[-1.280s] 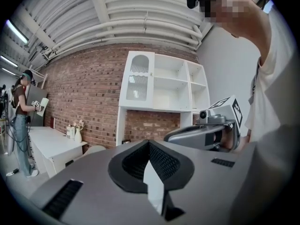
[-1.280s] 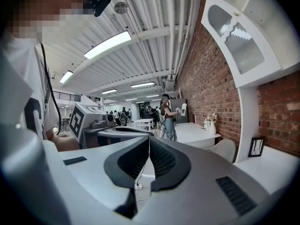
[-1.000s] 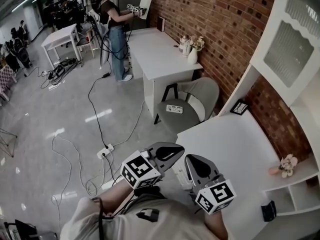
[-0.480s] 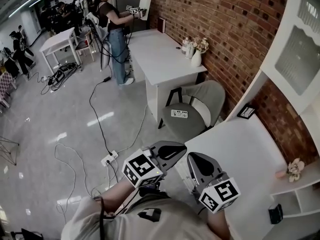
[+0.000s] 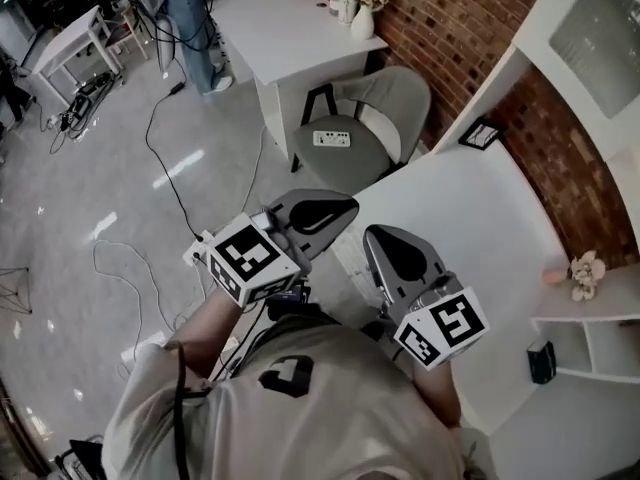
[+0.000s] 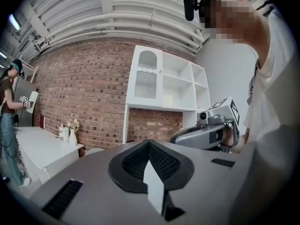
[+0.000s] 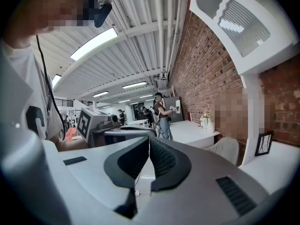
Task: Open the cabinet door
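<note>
Red brick wall (image 5: 470, 28) is being seen along the right side of the room, with the grey floor (image 5: 90, 168) being spread out to the left of it. The white cabinet (image 6: 168, 86) is being carried high on that wall above the white tabletop (image 5: 480, 228). Its cabinet door (image 6: 146, 78), with an arched ribbed panel, is being seen shut over the cabinet's left section, with open shelves beside it on the right. Both claws are being held well apart from that door, low in front of the person's pale shirt (image 5: 300, 418) at the tabletop's near edge. A second white desk (image 5: 280, 28) is being seen farther along the wall. A grey chair (image 5: 372, 118) is being stood between that desk and the tabletop, and a white power strip (image 5: 331, 139) is being carried on its seat. The left claw (image 5: 335, 211) is being held with its jaws pressed together and nothing between them. The right claw (image 5: 383, 243), just beside it, is likewise being held with its jaws closed on nothing. A small dark picture frame (image 5: 481, 133) is being leaned at the tabletop's far corner by the cabinet's upright, and a pale flower sprig (image 5: 583, 271) is being displayed on a low shelf.
</note>
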A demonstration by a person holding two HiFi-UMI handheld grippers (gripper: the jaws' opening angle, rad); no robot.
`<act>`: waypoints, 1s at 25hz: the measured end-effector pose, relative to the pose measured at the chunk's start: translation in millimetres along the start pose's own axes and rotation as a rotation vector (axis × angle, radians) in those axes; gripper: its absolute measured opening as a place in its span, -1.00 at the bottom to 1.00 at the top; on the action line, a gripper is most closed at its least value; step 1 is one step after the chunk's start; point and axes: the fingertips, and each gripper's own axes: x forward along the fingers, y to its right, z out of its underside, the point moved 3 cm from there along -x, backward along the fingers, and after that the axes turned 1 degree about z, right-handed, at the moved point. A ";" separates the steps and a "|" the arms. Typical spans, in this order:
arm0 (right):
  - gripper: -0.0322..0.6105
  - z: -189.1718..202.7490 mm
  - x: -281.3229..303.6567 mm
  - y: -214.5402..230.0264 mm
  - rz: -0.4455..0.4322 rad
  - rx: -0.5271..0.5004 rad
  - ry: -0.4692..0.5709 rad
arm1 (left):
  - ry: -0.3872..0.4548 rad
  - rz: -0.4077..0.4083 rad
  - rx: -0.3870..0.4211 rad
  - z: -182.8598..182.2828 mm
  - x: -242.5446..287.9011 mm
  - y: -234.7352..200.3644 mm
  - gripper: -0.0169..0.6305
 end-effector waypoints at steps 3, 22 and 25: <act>-0.82 -2.8 -21.4 14.3 -0.009 0.023 -0.035 | -0.012 -0.035 -0.011 -5.9 13.7 3.3 -0.90; -0.82 -14.6 -58.1 97.8 0.114 0.023 -0.080 | -0.046 -0.009 -0.125 14.9 67.7 16.9 -0.90; -0.82 -19.7 -65.2 111.6 0.158 0.009 -0.054 | -0.044 0.032 -0.112 18.6 78.1 23.3 -0.90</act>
